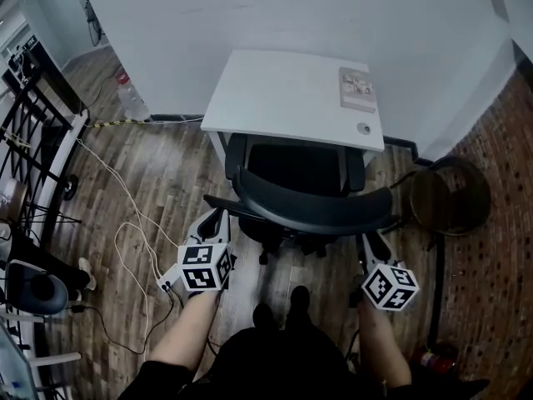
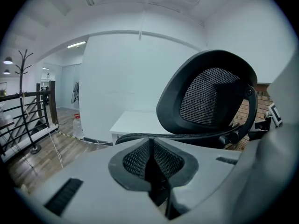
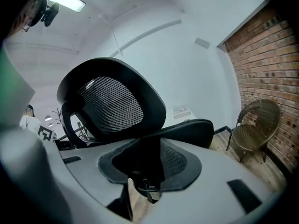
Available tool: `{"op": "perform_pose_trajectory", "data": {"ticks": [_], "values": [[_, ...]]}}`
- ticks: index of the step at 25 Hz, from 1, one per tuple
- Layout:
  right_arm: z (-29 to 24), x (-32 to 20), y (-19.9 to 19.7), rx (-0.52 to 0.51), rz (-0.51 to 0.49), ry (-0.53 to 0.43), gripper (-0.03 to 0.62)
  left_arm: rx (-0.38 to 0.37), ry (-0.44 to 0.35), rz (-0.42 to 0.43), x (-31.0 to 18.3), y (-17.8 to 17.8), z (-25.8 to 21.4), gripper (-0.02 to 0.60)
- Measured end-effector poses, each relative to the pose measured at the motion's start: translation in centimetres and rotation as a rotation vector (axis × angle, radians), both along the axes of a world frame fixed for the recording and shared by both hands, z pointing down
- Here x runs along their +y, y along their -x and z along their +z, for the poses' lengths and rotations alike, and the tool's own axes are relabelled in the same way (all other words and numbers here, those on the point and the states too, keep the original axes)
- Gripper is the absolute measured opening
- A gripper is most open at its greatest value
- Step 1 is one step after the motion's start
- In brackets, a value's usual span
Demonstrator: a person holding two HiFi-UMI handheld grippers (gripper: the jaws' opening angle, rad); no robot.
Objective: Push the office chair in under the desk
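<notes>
Your left gripper (image 1: 215, 217) pinches narrow on the left armrest (image 1: 233, 205), your right gripper (image 1: 371, 242) clamps the right armrest (image 3: 196, 129). Push unevenly and the chair (image 1: 308, 202) may swivel and clip the desk (image 1: 291, 94).

The booklet (image 1: 356, 88) bears print too small to read.

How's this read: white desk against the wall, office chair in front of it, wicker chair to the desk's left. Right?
Not quite. The wicker chair stands to the right of the desk, as the head view shows. The rest holds: white desk against the wall, office chair in front.
</notes>
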State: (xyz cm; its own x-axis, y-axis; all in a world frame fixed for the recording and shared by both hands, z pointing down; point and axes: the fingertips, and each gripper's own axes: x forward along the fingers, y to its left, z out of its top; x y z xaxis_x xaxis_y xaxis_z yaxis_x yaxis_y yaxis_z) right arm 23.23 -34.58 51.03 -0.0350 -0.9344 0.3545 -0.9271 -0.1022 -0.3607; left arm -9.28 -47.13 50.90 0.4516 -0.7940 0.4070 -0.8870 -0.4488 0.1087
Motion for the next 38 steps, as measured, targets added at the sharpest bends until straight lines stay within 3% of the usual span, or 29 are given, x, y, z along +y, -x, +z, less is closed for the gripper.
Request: {"op": "perform_pose_trajectory", "data": {"ticks": [4,9,15,20,24,31,35,38], "values": [[-0.8,1.1,0.3,0.021,-0.01,-0.026,0.044,0.017,0.001,0.039,0.8,0.1,-0.6,0.032],[-4.2,2.4,1.7,0.088,-0.036,-0.095,0.026,0.036,-0.062,0.084,1.2,0.7,-3.9,0.032],[-10.1,3.8,3.1,0.294,-0.047,-0.196,0.005,0.058,-0.13,0.15,1.8,1.1,-8.2,0.032],[-14.7,4.7,4.6,0.317,-0.06,-0.307,0.005,0.093,-0.162,0.202,3.0,1.2,-10.6,0.032],[-17.7,4.6,5.6,0.318,-0.081,-0.368,0.003,0.102,-0.2,0.197,3.2,1.0,-12.9,0.032],[-21.8,3.2,4.1,0.375,-0.101,-0.437,0.003,0.049,-0.269,0.187,3.6,-0.6,-16.3,0.031],[-20.9,3.3,3.6,0.395,-0.094,-0.42,0.003,0.121,-0.242,0.138,4.4,-0.6,-16.7,0.032],[-19.0,4.2,3.8,0.368,-0.105,-0.391,0.003,0.102,-0.253,0.119,5.6,-1.0,-16.4,0.031]]}}
